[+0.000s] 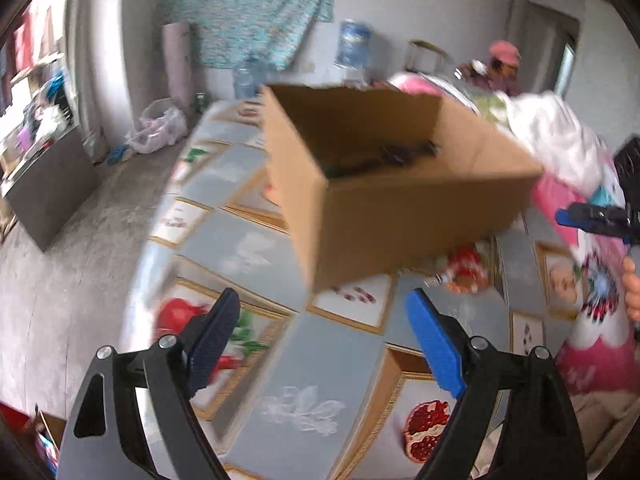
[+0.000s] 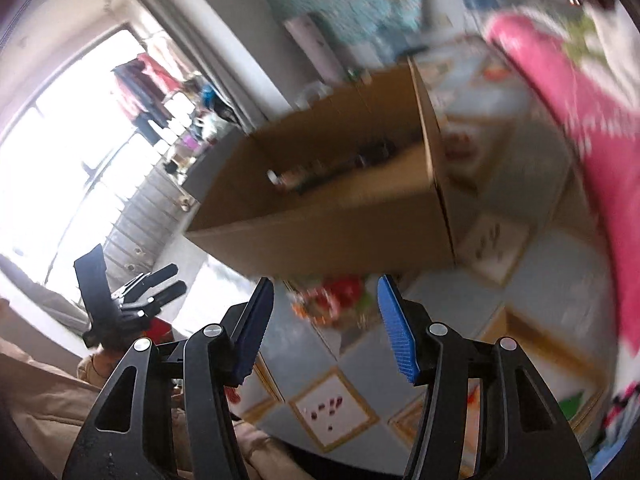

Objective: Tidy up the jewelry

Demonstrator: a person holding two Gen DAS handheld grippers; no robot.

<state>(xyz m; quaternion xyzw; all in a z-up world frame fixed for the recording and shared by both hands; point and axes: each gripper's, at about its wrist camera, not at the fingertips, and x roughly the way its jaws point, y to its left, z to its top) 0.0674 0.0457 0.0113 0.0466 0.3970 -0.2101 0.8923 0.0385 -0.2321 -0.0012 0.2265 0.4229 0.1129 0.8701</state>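
1. The patterned tablecloth (image 1: 320, 360) carries an open cardboard box (image 1: 400, 216).
2. Pink bedding (image 2: 580, 140) is heaped just beside the box.
3. Both grippers, left (image 1: 324, 344) and right (image 2: 326, 328), hover near the box, fingers spread, gripping nothing.
4. Blurred red-and-orange jewelry (image 1: 466, 270) lies against the box's near bottom edge; dark pieces (image 1: 400, 154) sit inside.

The right gripper (image 2: 326, 328) hangs with its jaws spread wide and nothing between them, above the patterned desk (image 2: 532, 280). Ahead stands an open cardboard box (image 2: 328, 220) with small dark items inside, too blurred to name. Just before the box lies a red and orange cluster (image 2: 336, 300), perhaps beads. The left gripper (image 2: 160, 284) shows at far left.
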